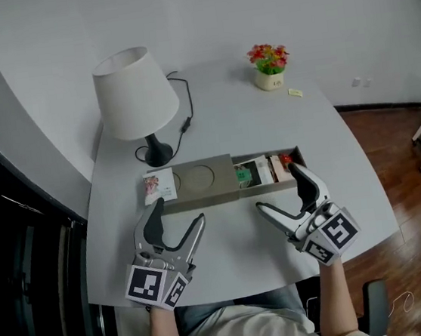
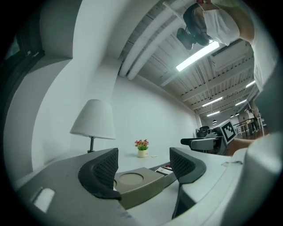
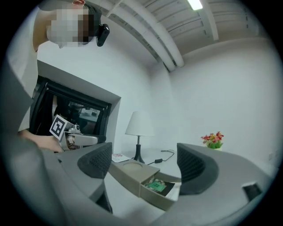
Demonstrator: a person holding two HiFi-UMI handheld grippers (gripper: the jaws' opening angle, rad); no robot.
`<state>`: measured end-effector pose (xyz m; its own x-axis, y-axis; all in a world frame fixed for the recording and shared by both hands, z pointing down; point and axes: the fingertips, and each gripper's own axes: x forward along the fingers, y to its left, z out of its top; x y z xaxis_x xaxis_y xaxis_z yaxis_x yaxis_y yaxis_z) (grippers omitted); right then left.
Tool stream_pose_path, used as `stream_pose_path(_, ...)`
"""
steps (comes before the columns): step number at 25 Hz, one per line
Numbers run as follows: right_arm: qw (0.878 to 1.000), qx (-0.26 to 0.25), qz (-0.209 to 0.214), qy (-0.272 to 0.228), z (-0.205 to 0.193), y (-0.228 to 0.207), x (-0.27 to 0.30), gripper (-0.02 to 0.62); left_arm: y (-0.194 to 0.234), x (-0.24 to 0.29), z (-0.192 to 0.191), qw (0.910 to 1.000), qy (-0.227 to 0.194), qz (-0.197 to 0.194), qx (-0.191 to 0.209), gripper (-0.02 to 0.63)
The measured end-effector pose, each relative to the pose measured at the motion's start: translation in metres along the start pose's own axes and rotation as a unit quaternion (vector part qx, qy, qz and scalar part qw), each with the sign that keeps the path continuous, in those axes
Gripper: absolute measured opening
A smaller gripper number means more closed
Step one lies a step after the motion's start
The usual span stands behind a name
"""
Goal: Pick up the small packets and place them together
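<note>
Right gripper view is showing the right gripper [image 3: 143, 161] with its jaws standing wide apart and nothing between the pads. Beyond them the small packets [image 3: 155, 186] are lying in the open end of the grey box [image 3: 132, 173]. The left gripper [image 2: 143, 164] is holding its jaws partly apart, also empty. One more packet [image 1: 158, 186] is lying on the table [image 1: 228, 123], touching the box's left end. The packets are looking light, thin and floppy, probably slick, so pinching an exposed edge is likely working best.

A white-shaded lamp [image 1: 135, 96] is standing near the pale desk's [image 1: 250, 120] left edge. A flower pot [image 1: 269, 66] and a small slip [image 1: 296, 93] are sitting toward the far right corner. A long grey box [image 1: 204, 181] is lying mid-desk, with a packet [image 1: 158, 186] lying at its left end.
</note>
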<state>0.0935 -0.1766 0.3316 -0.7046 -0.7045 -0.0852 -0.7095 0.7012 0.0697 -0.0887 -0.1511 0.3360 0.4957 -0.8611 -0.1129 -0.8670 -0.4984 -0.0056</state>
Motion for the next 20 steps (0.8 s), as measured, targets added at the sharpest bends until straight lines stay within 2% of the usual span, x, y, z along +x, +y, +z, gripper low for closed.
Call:
stream_pose_path(4,1.0,0.004,0.021,0.02,-0.015,0.007,-0.002,0.453,-0.012,-0.001,-0.017,0.9997,0.023,-0.004,0.006,0.353)
stream_pose_path(8,0.996,-0.041,0.045,0.058,-0.031,0.006,0.0,0.453,-0.011,-0.002,-0.019,0.9997,0.024,0.001,-0.002,0.353)
stream_pose_path(11,0.993,-0.067,0.053,0.079,-0.038,-0.004,0.0,0.453,-0.009,-0.001,-0.019,0.9997,0.026,0.004,-0.004,0.352)
stream_pose_path(17,0.988,-0.078,0.074,0.111,-0.038,-0.037,0.004,0.448,-0.005,-0.001,-0.021,0.9994,0.034,0.004,-0.002,0.351)
stream_pose_path(18,0.987,-0.081,0.079,0.112,-0.036,-0.043,0.008,0.43,-0.003,-0.001,-0.021,0.9994,0.036,0.004,-0.001,0.351)
stream_pose_path(19,0.986,-0.083,0.084,0.117,-0.035,-0.05,0.011,0.378,-0.002,-0.002,-0.021,0.9993,0.037,0.004,0.0,0.352)
stream_pose_path(20,0.985,-0.084,0.089,0.125,-0.036,-0.056,0.015,0.365,0.0,-0.002,-0.021,0.9993,0.037,0.005,-0.001,0.352)
